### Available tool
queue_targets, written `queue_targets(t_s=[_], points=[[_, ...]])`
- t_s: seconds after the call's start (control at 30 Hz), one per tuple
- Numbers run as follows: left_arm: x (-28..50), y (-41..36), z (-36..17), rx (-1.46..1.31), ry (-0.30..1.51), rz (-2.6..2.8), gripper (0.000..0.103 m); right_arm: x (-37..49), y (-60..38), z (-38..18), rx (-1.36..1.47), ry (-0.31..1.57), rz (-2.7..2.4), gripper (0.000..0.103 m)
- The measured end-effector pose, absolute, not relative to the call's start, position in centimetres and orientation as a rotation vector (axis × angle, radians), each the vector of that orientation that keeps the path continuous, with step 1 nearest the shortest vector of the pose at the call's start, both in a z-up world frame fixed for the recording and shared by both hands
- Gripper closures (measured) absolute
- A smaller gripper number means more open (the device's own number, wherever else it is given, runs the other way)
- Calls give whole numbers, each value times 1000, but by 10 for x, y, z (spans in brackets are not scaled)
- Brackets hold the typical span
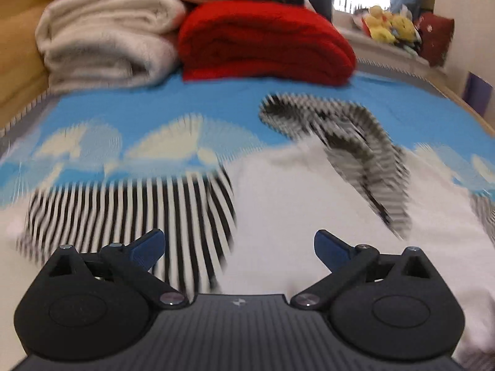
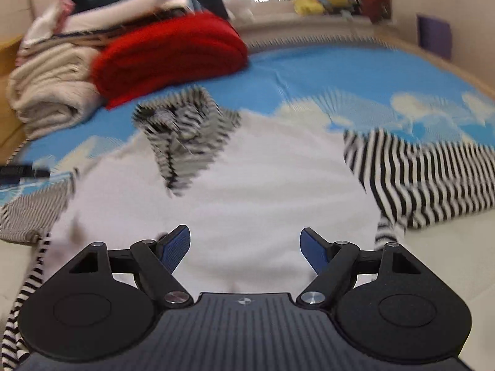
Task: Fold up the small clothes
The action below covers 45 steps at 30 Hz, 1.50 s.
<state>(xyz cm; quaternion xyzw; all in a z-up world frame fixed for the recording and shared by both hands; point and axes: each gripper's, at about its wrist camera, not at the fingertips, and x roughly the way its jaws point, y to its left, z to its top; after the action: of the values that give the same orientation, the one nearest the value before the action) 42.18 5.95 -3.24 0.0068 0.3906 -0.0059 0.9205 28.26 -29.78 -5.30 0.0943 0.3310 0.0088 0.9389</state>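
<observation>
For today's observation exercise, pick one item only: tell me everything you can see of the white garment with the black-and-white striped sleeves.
The white garment lies spread flat on the blue cloud-print sheet, its soft-looking white body facing up. Black-and-white striped sleeves stretch out to either side, and a striped collar sits at its far end, toward the folded red blanket. It is not yet folded. Motion blur hides finer detail. Neither hand-held gripper grips it.
</observation>
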Motion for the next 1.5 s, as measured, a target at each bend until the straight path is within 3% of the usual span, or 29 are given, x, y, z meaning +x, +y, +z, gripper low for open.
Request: queue_targets(t_s=[0.17,0.33,0.5,1.5], points=[[320,50,-31,23,711,37,0,248,-297,-31,184,574,-66,23],[255,63,-45,19,778,45,0,181,-279,-14,220,471,-69,20],[205,73,-47,56,636,69,0,137,-255,-34,228,542,-30,20],[242,36,-78,98,667,45,0,164,-235,-56,118,596,-57,20]])
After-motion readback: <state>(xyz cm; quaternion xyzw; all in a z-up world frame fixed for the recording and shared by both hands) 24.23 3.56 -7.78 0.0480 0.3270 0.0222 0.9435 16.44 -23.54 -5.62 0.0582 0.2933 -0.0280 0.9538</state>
